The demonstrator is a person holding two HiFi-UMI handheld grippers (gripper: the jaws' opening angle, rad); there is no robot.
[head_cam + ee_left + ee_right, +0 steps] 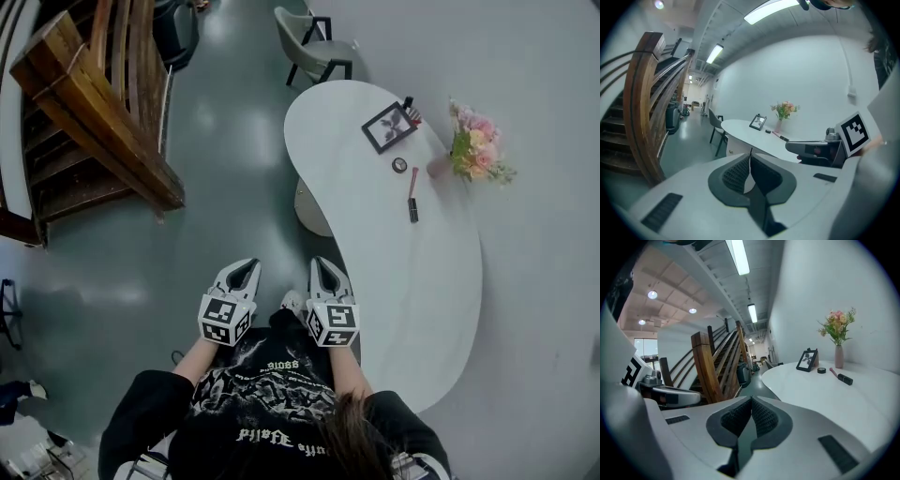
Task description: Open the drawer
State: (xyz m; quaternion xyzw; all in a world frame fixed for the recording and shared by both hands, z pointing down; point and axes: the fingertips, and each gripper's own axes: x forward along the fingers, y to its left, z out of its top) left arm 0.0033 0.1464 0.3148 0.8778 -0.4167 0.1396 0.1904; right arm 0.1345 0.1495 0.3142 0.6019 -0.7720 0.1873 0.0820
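As I stood at the near end of the curved white counter (403, 291), I held the left gripper (246, 272) and the right gripper (324, 270) side by side over the grey floor (225, 187), both pointing away from me. The jaws of each were together, pad against pad, with nothing between them.

The drawer unit (732, 146) stood well ahead of me, tucked under the far part of the counter. Its white front carried a small knob and faced the open floor on the side of the wooden staircase (94, 103). The front lay flush and shut. The counter hid most of it from above, so I could not tell which way its long axis ran. A grey chair (314, 42) stood just beyond the counter's far end.

On the counter, well apart from my grippers, a pink vase (438, 167) stood upright near the wall edge and held a bunch of pink and pale flowers (476, 150). Beside it stood a black picture frame (389, 127), tilted back. A small dark round thing (399, 165) lay between frame and vase. A slim pink and black stick (412, 197) lay flat, with its long axis running roughly towards me.
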